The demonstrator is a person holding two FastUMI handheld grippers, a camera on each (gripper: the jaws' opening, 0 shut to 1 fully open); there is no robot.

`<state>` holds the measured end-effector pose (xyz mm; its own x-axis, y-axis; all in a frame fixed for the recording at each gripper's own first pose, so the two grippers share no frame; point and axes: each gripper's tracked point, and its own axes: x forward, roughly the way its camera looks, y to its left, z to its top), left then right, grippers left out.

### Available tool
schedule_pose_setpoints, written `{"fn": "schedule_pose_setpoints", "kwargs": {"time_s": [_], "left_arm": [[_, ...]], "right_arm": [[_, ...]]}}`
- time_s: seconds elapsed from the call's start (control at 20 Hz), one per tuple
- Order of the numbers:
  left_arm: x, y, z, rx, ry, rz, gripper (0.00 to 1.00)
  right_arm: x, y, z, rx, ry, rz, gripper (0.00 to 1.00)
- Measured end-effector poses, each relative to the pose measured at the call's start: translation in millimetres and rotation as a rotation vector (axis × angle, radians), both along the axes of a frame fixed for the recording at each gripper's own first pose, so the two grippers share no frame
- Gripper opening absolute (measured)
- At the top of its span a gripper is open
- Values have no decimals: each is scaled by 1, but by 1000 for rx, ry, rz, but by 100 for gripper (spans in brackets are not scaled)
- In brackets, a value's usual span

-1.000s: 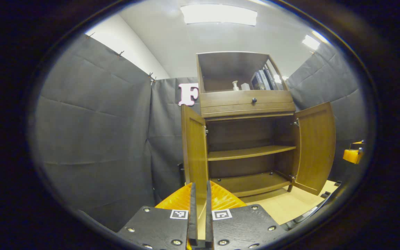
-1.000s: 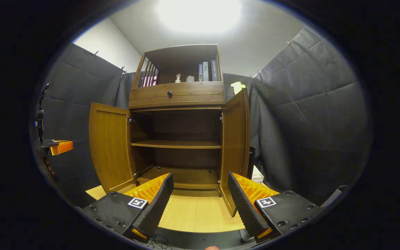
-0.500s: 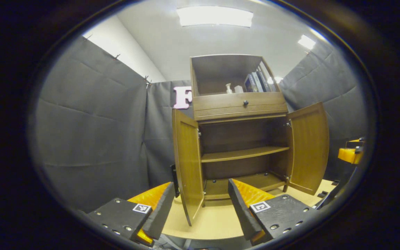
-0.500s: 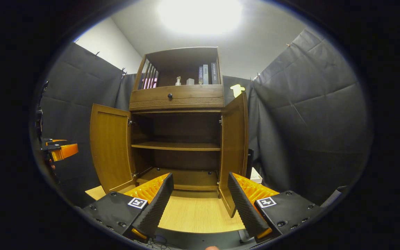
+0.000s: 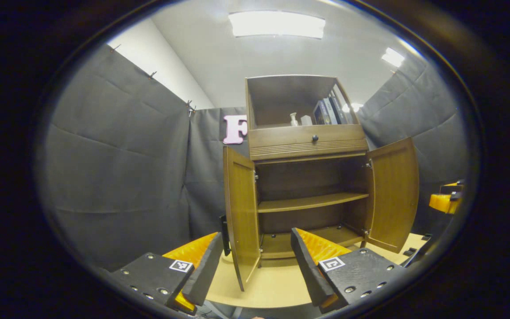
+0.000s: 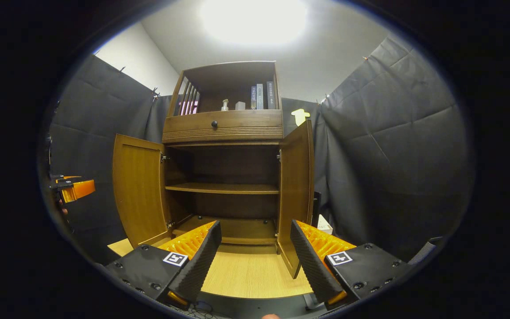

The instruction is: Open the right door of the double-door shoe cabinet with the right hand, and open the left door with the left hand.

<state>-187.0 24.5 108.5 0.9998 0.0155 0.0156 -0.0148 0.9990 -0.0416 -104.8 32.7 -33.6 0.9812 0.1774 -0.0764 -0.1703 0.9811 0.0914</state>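
Note:
The wooden shoe cabinet (image 5: 308,141) stands with both doors swung out. In the left gripper view its left door (image 5: 239,208) is edge-on just ahead, and its right door (image 5: 394,190) hangs wide. My left gripper (image 5: 255,237) is open, its fingers on either side of that left door's lower edge in the view, touching nothing. In the right gripper view the left door (image 6: 137,190) and right door (image 6: 297,186) frame the bare inner shelf (image 6: 222,188). My right gripper (image 6: 255,226) is open and holds nothing. Each view catches the other gripper at its side: the right one (image 5: 443,201) and the left one (image 6: 75,188).
Above the doors is a drawer with a dark knob (image 6: 214,124), and an open top shelf with books (image 6: 261,95) and a small bottle (image 6: 225,104). A light wooden board (image 6: 248,272) lies before the cabinet. Black cloth walls close in on both sides. A small white box (image 6: 324,223) sits right of the cabinet.
My left gripper went from shut to open, let go of the left door's edge and drew back a little. The right gripper stayed open and hardly moved.

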Motion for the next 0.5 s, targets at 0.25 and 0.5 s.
{"fn": "schedule_pose_setpoints", "kwargs": {"time_s": [0.25, 0.5], "left_arm": [[-3, -4, 4, -2, -7, -6, 89], [-9, -11, 12, 9, -25, -12, 89]], "right_arm": [[0, -5, 3, 2, -7, -3, 94], [-1, -8, 7, 5, -12, 2, 94]]}}
